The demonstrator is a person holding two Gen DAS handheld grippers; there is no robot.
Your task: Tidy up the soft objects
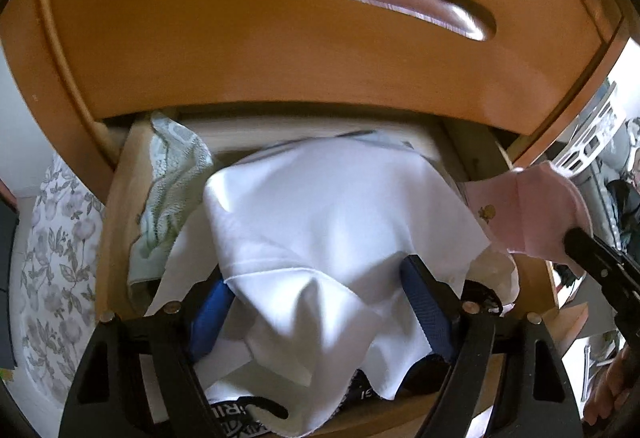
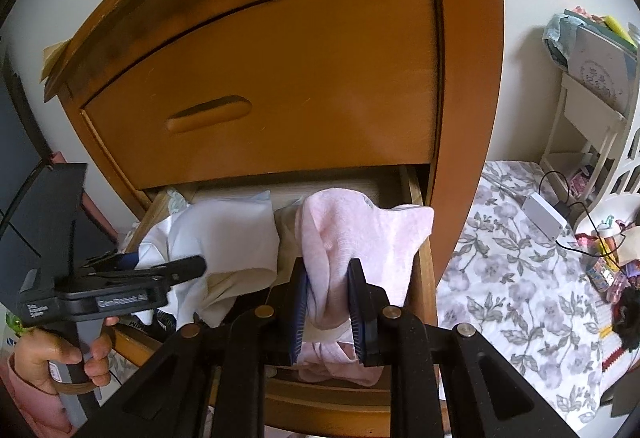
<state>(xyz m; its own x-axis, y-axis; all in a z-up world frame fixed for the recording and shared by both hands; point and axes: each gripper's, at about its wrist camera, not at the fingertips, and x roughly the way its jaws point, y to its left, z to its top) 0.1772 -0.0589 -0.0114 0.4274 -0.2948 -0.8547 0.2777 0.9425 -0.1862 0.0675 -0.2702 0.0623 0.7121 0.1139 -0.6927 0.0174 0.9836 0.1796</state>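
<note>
A wooden dresser has its lower drawer (image 2: 420, 278) pulled open, with soft items inside. My left gripper (image 1: 316, 278) is over the drawer with its blue pads wide apart; a white cloth (image 1: 320, 206) lies draped between and over them. In the right wrist view the same white cloth (image 2: 224, 234) sits in the drawer's left part. My right gripper (image 2: 328, 298) is shut on a pink cloth (image 2: 360, 234) and holds it above the drawer's right side. The pink cloth also shows in the left wrist view (image 1: 532, 210).
A pale green towel (image 1: 172, 174) lies at the drawer's left. A black waistband (image 1: 248, 414) lies at the drawer front. The closed upper drawer front (image 2: 280, 86) is just above. A floral bedspread (image 2: 512, 278) is to the right, with a white shelf (image 2: 588, 126) beyond.
</note>
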